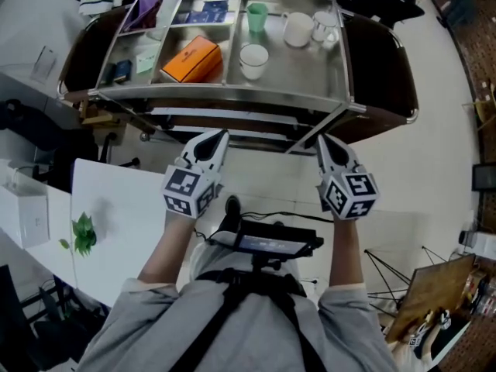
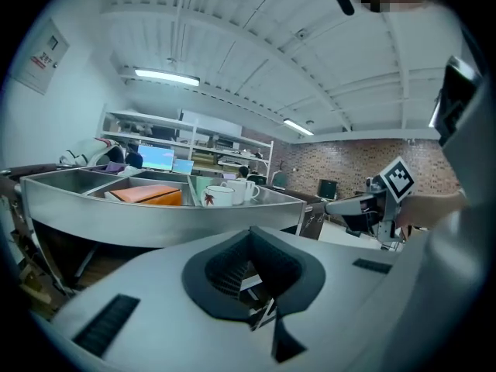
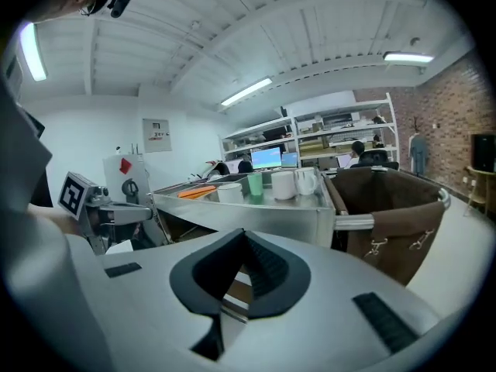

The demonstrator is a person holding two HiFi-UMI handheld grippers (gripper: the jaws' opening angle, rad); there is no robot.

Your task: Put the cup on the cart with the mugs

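A green cup (image 1: pixel 256 16) stands upright on the steel cart's top tray (image 1: pixel 225 94), next to two white mugs (image 1: pixel 297 29) (image 1: pixel 324 26). A wider white cup (image 1: pixel 253 59) sits nearer the front rim. The right gripper view shows the green cup (image 3: pixel 255 184) beside the mugs (image 3: pixel 283 184). My left gripper (image 1: pixel 220 136) and right gripper (image 1: pixel 321 141) hover side by side just in front of the cart's near edge. Both are shut with nothing between the jaws. They point at the cart from below the tray's rim (image 2: pixel 155 215).
An orange box (image 1: pixel 191 59) and small items fill the tray's left compartments. Brown fabric bags (image 1: pixel 387 76) hang at the cart's ends. A white table (image 1: pixel 116 215) with a small plant (image 1: pixel 81 235) lies at my left. Tripod legs (image 1: pixel 387 268) stand at the right.
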